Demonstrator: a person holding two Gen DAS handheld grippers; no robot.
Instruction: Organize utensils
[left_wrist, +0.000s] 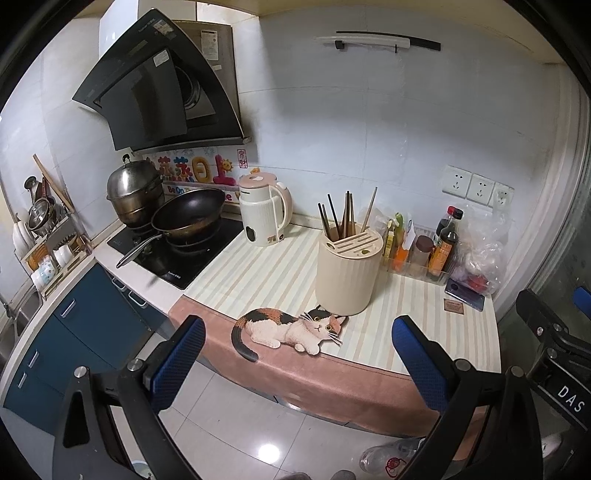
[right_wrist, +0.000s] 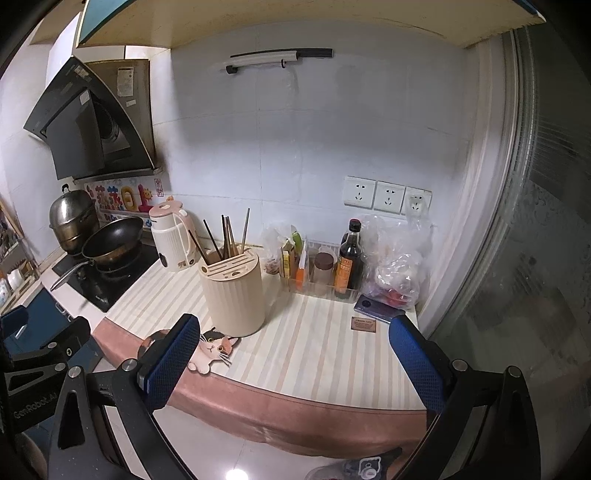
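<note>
While both claws hang off the front edge of the tabletop (left_wrist: 280, 266), neither touches anything. Left claw (left_wrist: 299, 363): jaws spread wide, nothing between the blue pads (left_wrist: 181, 360). Right claw (right_wrist: 295, 360): jaws equally wide, also empty. In the left view the right claw shows at the far right edge; in the right view the left claw shows at the far left edge, so the two sit side by side.

Holder (left_wrist: 347, 275): a cream ribbed cylinder with a slotted top, upright on the striped mat (right_wrist: 317, 347), ahead of the left claw and slightly to its right; ahead and left of the right claw. Chopsticks (left_wrist: 345, 216) stand in its rear opening, leaning apart at different angles; their count cannot be told with certainty.

Cat mat (left_wrist: 288, 328): lies flat at the tabletop edge, directly ahead of the left claw, its head end touching the holder's base. In the right view the right claw's left pad covers most of it.

Kettle (left_wrist: 260, 208): upright, beyond and left of the holder. Wok (left_wrist: 188, 214) and steel pot (left_wrist: 135, 192) sit on the hob further left.

Condiment tray (right_wrist: 314, 284) with a dark bottle (right_wrist: 349, 258): against the wall, ahead of the right claw. Phone (right_wrist: 376, 308) and a plastic bag (right_wrist: 399, 266): ahead of its right pad, near the corner.
</note>
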